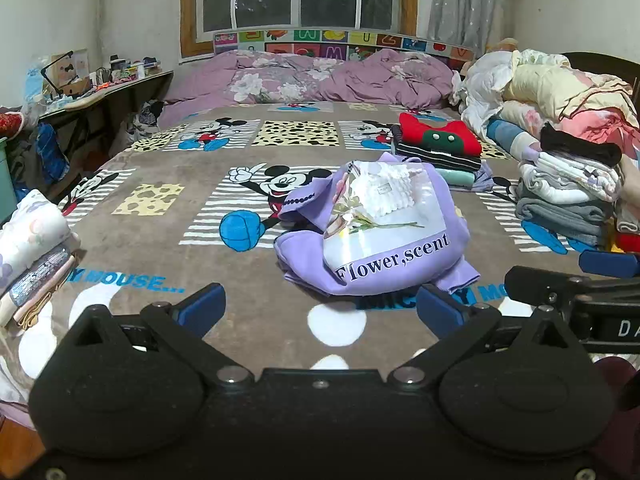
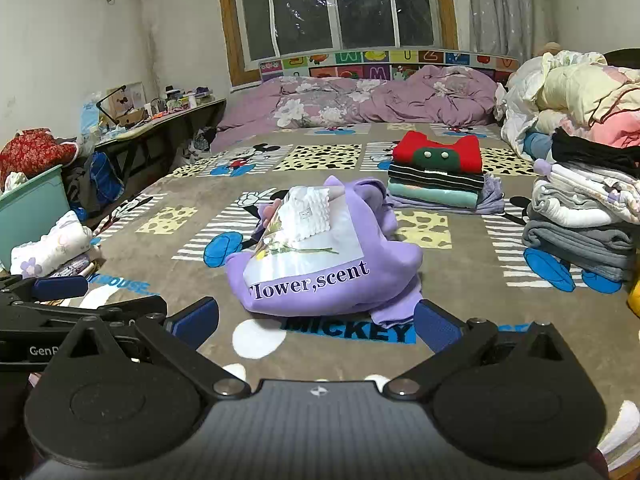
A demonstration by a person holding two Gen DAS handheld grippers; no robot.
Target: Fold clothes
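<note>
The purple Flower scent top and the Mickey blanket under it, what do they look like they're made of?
Purple top: looks like thick, matte sweatshirt knit, holding soft, bulky folds; its photo print is glossy and catches the light, probably a plastic-like transfer. Mickey blanket: looks like plush fleece, with a fuzzy, non-shiny surface.

lilac sweatshirt with white print, brown mickey-patterned blanket, red sweater topping striped stack.

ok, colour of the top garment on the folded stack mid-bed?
Red top garment with a green patch; clearest in the right wrist view.
</note>
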